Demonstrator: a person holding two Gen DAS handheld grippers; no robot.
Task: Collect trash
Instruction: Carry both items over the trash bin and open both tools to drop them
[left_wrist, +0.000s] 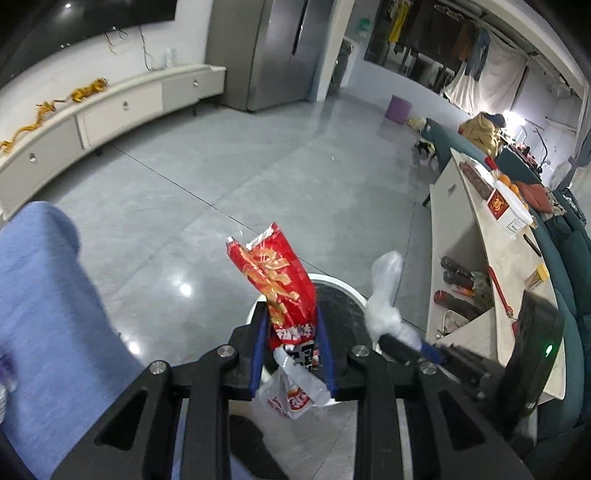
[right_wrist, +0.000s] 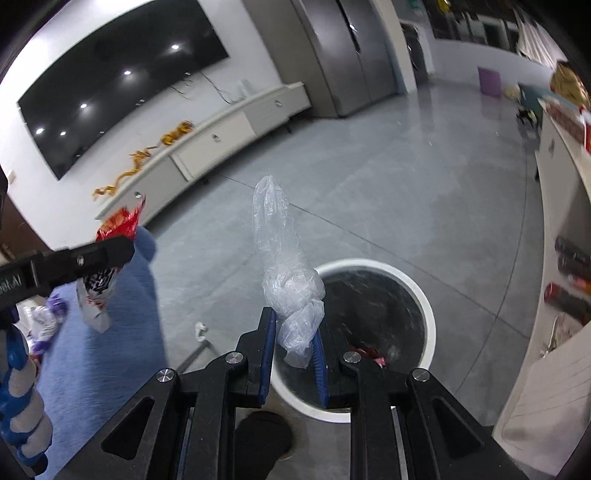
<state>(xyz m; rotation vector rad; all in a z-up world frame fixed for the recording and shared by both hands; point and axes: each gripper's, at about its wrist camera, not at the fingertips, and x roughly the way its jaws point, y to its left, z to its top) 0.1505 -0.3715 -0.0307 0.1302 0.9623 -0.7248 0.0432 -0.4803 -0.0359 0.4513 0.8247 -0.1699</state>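
Note:
A red snack wrapper (left_wrist: 273, 273) stands up between the blue pads of my left gripper (left_wrist: 290, 310), which is shut on it. Just behind it on the floor is a round bin with a white rim (left_wrist: 343, 286) and a black liner. To the right, my right gripper (left_wrist: 402, 347) holds a crumpled clear plastic bag (left_wrist: 384, 295). In the right wrist view the right gripper (right_wrist: 293, 321) is shut on that clear bag (right_wrist: 284, 280), just left of the bin's rim (right_wrist: 424, 295). The left gripper (right_wrist: 122, 247) with the wrapper (right_wrist: 122, 221) is at the left.
Blue fabric (left_wrist: 48, 295) fills the left side. A person's black shoe (right_wrist: 262, 439) stands beside the bin, and a gloved hand (right_wrist: 22, 398) shows at the lower left. A cluttered low white table (left_wrist: 509, 266) runs along the right. A white scrap (right_wrist: 200, 330) lies on the grey floor.

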